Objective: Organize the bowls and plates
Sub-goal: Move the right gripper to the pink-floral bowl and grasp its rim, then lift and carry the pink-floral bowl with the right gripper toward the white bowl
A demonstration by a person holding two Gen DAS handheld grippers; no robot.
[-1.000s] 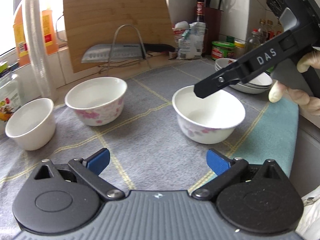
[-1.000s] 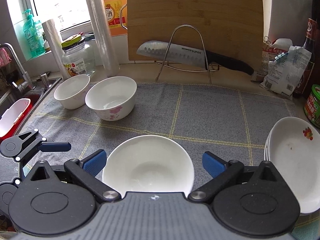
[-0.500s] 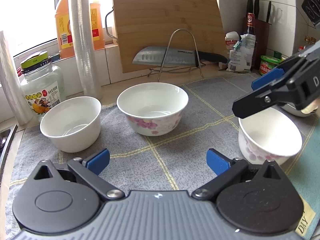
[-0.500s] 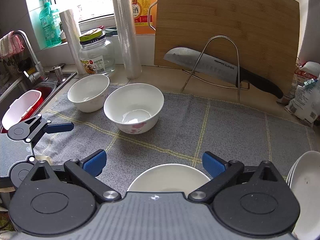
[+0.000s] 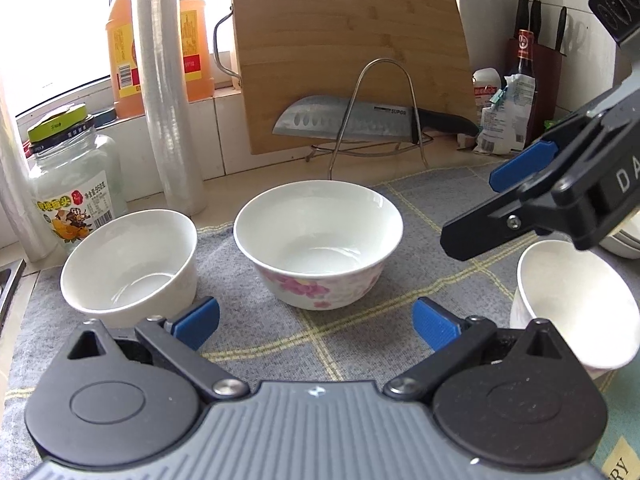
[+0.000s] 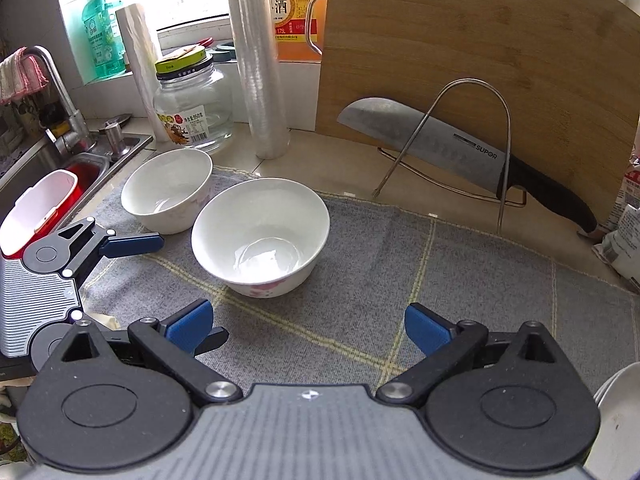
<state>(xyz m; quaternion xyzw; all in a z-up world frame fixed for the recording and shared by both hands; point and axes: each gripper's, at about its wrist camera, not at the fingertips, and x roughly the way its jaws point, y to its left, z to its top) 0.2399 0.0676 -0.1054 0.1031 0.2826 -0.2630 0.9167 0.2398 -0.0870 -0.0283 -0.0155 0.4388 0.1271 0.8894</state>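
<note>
Left gripper [image 5: 316,322]: fingers spread wide with nothing between them, low over the grey mat [image 5: 420,216] and facing the flowered bowl [image 5: 318,246], likely lined up to take it by the rim.
Right gripper [image 6: 306,326]: fingers also parted and empty, raised above the mat; in the left view it reaches in from the right, over a third bowl [image 5: 576,304].
Flowered bowl: upright on the mat, mid-counter, mouth up, so a finger could slip over its rim.
Plain bowl [image 5: 130,262]: upright just beside the flowered bowl, toward the sink [image 6: 60,160]; whether the two touch is unclear.
Third bowl: upright at the right edge of the left view, apart from the pair, probably waiting to be nested.
Plates [image 6: 618,416]: a white stack at the mat's right edge, already gathered.
Knife [image 6: 436,142]: resting on a wire rack [image 6: 472,128] against the cutting board [image 6: 480,48], behind the work area.
</note>
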